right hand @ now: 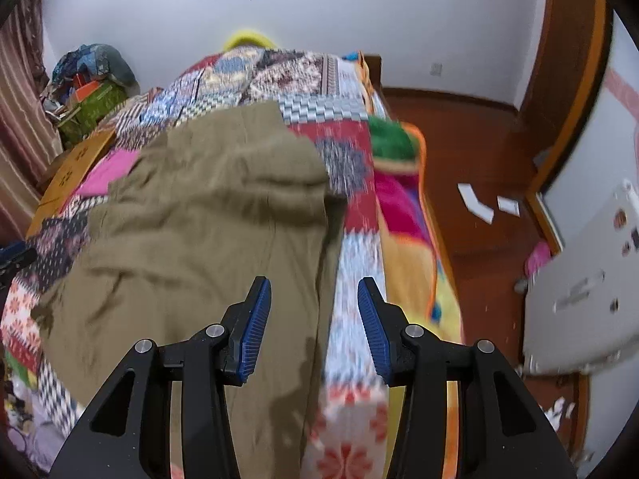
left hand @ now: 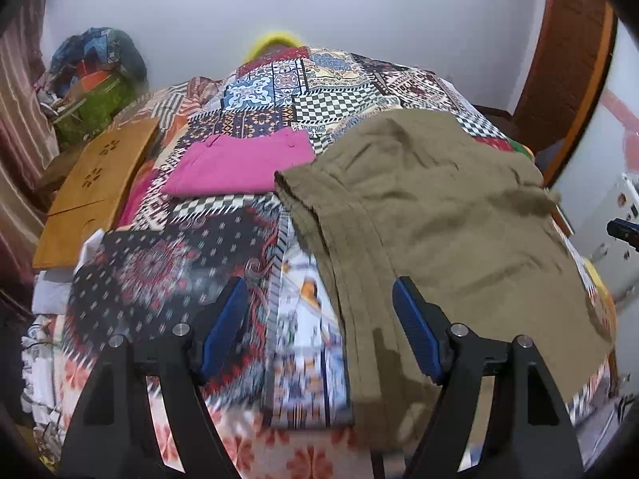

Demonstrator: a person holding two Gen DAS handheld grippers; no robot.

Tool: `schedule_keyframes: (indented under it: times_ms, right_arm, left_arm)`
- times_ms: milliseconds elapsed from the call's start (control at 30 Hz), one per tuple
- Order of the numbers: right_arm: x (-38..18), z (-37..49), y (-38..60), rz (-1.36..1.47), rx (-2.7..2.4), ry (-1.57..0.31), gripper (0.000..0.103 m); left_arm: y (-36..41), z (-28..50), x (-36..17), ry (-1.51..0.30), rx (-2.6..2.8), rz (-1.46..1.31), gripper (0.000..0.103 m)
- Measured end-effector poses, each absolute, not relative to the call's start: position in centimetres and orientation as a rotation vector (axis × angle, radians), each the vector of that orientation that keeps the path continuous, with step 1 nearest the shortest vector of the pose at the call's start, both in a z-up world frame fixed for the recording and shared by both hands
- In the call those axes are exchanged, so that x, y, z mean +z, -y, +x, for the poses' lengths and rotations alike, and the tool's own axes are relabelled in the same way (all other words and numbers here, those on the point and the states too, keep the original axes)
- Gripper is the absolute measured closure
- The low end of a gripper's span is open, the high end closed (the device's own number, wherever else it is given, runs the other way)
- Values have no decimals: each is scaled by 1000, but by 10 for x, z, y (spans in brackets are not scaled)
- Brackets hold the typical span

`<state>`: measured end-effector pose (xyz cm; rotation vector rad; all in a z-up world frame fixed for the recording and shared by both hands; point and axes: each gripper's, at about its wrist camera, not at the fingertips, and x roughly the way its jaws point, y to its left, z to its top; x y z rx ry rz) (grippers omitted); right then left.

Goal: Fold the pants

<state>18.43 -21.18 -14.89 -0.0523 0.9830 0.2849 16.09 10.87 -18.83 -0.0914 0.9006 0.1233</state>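
Olive-khaki pants (left hand: 431, 215) lie spread and rumpled on a patchwork bedspread (left hand: 191, 263), one end running to the near bed edge. They also show in the right wrist view (right hand: 199, 231). My left gripper (left hand: 319, 319) is open and empty, above the pants' left edge near the bed's front. My right gripper (right hand: 314, 315) is open and empty, above the pants' right edge. The right gripper's tip shows in the left wrist view (left hand: 623, 231) at the far right.
A folded pink garment (left hand: 243, 165) lies on the bed behind the pants. A wooden board (left hand: 96, 191) rests at the bed's left side. A pile of bags (left hand: 96, 88) stands by the curtain. A bright blanket (right hand: 403, 207) hangs off the right side over red floor (right hand: 479, 139).
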Motion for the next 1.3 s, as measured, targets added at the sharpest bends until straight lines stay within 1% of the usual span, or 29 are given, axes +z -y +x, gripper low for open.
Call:
schedule_keyframes:
  times_ms: [67, 133, 367, 567, 600, 633, 667, 700, 733, 767, 800, 833, 867, 900, 933, 1067, 1133, 1300]
  right_arm:
    - [-149, 203, 206, -57, 294, -961, 52]
    - [-150, 219, 202, -63, 289, -939, 48]
    - [-175, 286, 180, -97, 287, -957, 48]
    - [-221, 326, 169, -19, 406, -1108, 48]
    - [-225, 327, 169, -1, 425, -1119, 50]
    - [-227, 327, 168, 12, 442, -1122, 56]
    - [-227, 327, 168, 17, 445, -1118, 57]
    - [-226, 327, 167, 15, 442, -1111, 59]
    - [-225, 325, 167, 8, 439, -1104, 64]
    - [-225, 324, 167, 1, 437, -1102, 72]
    - [-224, 323, 167, -10, 426, -1096, 79]
    - [-224, 321, 168, -33, 409, -1093, 91]
    - [-224, 321, 168, -51, 397, -1094, 93]
    - [-225, 322, 170, -59, 388, -1094, 93]
    - [-225, 320, 172, -55, 392, -1096, 93]
    - [-231, 310, 169, -122, 378, -1095, 94]
    - [-235, 306, 164, -184, 359, -1091, 96]
    - [-243, 300, 161, -300, 288, -1099, 100]
  left_arm:
    - [-115, 180, -194, -912, 116, -112, 28]
    - [-120, 202, -202, -917, 103, -130, 28]
    - [-136, 263, -237, -976, 94, -196, 28]
    - [-133, 281, -261, -1019, 44, -209, 29]
    - [-132, 282, -265, -1026, 38, -207, 32]
    - [-131, 283, -267, -1032, 31, -205, 36]
    - [-129, 283, -269, -1035, 25, -203, 39]
    - [-128, 284, -270, -1037, 14, -201, 44]
    - [-126, 285, -271, -1038, 10, -198, 48]
    - [-124, 285, -271, -1038, 9, -193, 48]
    - [-123, 285, -271, -1037, 11, -186, 51]
    - [-121, 284, -271, -1036, 6, -180, 56]
    - [-120, 284, -271, -1036, 3, -176, 59]
    - [-119, 283, -271, -1032, 17, -166, 68]
    - [-118, 283, -271, -1031, 23, -150, 70]
    - [-118, 280, -274, -1031, 27, -130, 74]
    - [-118, 278, -275, -1035, 38, -114, 78]
    - [-123, 275, -278, -1051, 60, -92, 79]
